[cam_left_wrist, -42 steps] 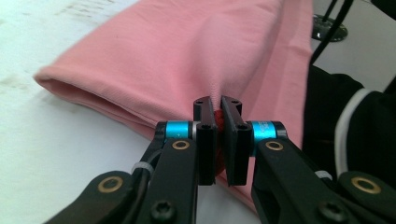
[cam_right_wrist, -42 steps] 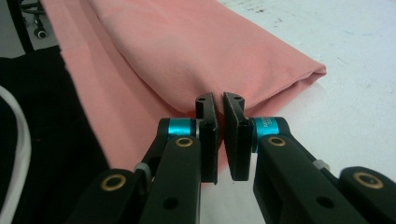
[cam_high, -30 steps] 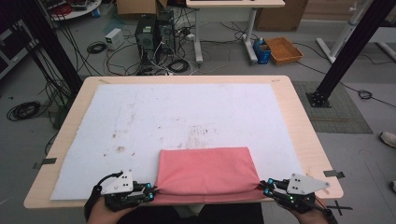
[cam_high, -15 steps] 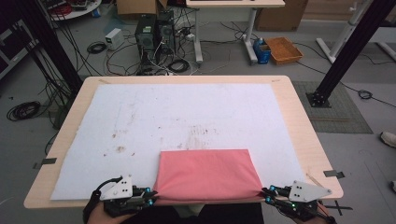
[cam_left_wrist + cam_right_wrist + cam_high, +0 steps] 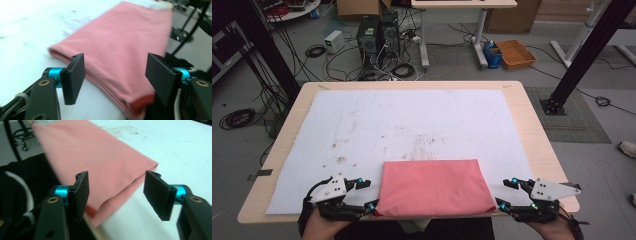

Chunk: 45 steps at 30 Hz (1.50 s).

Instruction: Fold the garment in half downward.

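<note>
Both claws gape wide, gripping nothing: left gripper (image 5: 364,195) and right gripper (image 5: 507,194) flank the folded, soft pink knit cloth (image 5: 433,187), whose near corners seemingly lie between their flat black jaws.

No readable text, labels, brands or numbers on anything in view.

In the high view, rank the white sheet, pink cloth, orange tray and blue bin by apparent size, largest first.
1. White sheet
2. Pink cloth
3. Orange tray
4. Blue bin
The tray and bin sit farther off on the floor, so their true sizes are unsure.
</note>
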Available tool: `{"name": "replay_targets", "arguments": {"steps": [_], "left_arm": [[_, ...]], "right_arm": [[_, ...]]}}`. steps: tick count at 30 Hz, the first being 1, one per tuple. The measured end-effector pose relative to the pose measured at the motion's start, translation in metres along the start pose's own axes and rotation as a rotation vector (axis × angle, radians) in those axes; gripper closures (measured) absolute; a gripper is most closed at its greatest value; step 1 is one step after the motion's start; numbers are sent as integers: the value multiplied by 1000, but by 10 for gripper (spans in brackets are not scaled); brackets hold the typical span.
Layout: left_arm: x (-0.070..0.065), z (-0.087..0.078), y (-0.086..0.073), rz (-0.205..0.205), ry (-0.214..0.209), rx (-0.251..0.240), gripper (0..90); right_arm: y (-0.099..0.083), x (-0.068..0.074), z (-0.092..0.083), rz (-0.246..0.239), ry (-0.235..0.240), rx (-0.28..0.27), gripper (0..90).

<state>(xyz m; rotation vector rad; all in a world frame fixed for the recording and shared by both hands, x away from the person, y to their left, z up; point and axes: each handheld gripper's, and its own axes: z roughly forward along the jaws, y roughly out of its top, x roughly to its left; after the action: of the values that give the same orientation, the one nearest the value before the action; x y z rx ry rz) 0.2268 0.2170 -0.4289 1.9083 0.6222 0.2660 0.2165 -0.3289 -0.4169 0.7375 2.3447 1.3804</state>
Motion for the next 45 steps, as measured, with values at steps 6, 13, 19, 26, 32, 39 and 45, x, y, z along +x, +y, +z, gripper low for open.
{"name": "replay_targets", "arguments": {"steps": [6,13,19,26,32,39,45], "left_arm": [[18,8,15,-15,16,-20,281],[35,29,31,-10,10,-14,281],[46,53,31,-28,22,44,281],[56,66,29,-42,52,68,281],[65,74,28,-73,81,88,281],[75,86,27,-113,91,144,281],[78,90,26,-111,106,162,285]], "right_arm": [[13,-17,19,32,-13,3,305],[25,-31,40,42,-29,-18,295],[32,-43,58,36,-34,0,295],[33,-56,81,48,-22,38,296],[33,-67,94,68,-17,57,299],[34,-76,109,96,-12,94,300],[35,-79,117,90,-27,124,310]]}}
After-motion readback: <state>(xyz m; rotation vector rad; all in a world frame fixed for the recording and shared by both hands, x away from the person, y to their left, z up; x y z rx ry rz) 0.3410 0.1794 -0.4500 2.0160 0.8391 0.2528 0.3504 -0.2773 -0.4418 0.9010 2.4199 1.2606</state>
